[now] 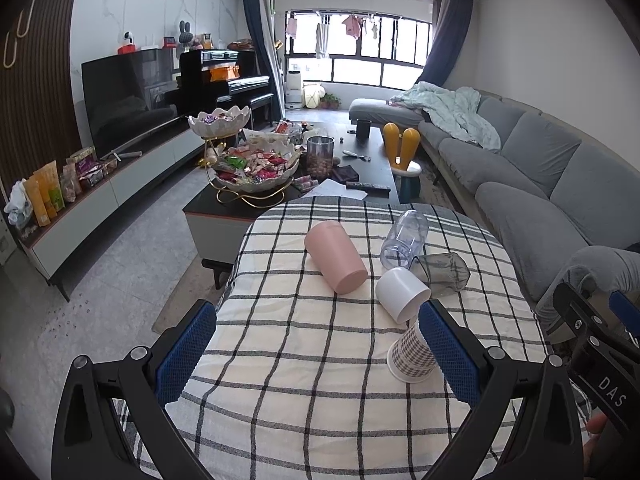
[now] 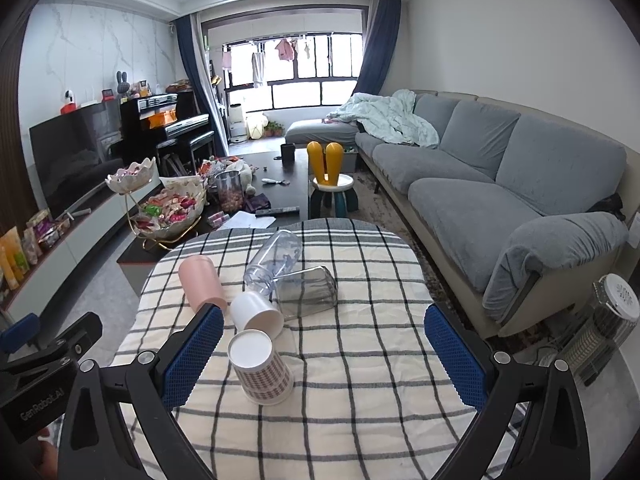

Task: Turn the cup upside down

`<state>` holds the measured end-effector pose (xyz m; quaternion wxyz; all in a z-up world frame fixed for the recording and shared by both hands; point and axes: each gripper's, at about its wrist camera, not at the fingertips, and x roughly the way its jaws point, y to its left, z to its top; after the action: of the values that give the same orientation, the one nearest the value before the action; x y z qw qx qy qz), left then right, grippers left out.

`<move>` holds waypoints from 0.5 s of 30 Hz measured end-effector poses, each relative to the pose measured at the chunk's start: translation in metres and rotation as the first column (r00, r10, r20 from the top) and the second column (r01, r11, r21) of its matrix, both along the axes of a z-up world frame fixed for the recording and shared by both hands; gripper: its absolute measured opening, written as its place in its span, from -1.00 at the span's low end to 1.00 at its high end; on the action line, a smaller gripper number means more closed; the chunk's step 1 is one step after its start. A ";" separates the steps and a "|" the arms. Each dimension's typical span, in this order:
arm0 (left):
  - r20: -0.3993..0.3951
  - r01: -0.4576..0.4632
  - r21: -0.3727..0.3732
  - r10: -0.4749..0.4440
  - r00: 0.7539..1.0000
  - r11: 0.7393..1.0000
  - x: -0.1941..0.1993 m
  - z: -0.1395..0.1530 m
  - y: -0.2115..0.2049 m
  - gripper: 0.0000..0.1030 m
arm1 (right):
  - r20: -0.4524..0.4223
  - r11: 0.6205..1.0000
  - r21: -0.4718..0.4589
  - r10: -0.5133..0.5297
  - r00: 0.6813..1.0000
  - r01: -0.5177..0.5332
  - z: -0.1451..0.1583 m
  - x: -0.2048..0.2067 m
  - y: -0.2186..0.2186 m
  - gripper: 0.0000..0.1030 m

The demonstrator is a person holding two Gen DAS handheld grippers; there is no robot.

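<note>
Jaws of both the left gripper (image 1: 318, 354) and the right gripper (image 2: 324, 356) stand wide apart, empty, above the checked cloth (image 2: 360, 360) on the worktop. Between them the plaid paper cup (image 2: 262, 368) stands upside down on the cloth, rim down and white base up, just inside the right gripper's left finger and free of both. Beyond it lie a white cup (image 2: 257, 314), a pink cup (image 2: 201, 282), a clear bottle (image 2: 274, 262) and a grey glass (image 2: 306, 291), all on their sides.
</note>
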<state>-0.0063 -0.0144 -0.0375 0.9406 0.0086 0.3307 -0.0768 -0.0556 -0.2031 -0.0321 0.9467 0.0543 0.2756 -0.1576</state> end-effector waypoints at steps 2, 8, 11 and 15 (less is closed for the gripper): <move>0.000 0.000 0.000 0.000 1.000 1.000 0.000 0.000 0.000 1.00 | -0.001 1.000 0.000 0.001 1.000 -0.001 0.000 0.000 0.000 0.96; -0.001 0.000 -0.001 0.000 1.000 1.000 0.000 0.000 0.000 1.00 | -0.007 1.000 0.008 -0.002 1.000 0.002 -0.001 -0.001 -0.001 0.96; -0.003 0.001 -0.001 -0.001 1.000 1.000 0.000 -0.001 0.000 1.00 | -0.010 1.000 0.010 -0.003 1.000 0.003 -0.001 -0.001 -0.001 0.96; -0.009 0.001 -0.005 -0.001 1.000 1.000 -0.001 -0.002 0.000 1.00 | -0.009 1.000 0.009 -0.003 1.000 0.003 -0.001 -0.001 -0.002 0.96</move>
<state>-0.0073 -0.0142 -0.0398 0.9391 0.0062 0.3347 -0.0780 -0.0562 -0.2050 -0.0331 0.9450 0.0584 0.2805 -0.1579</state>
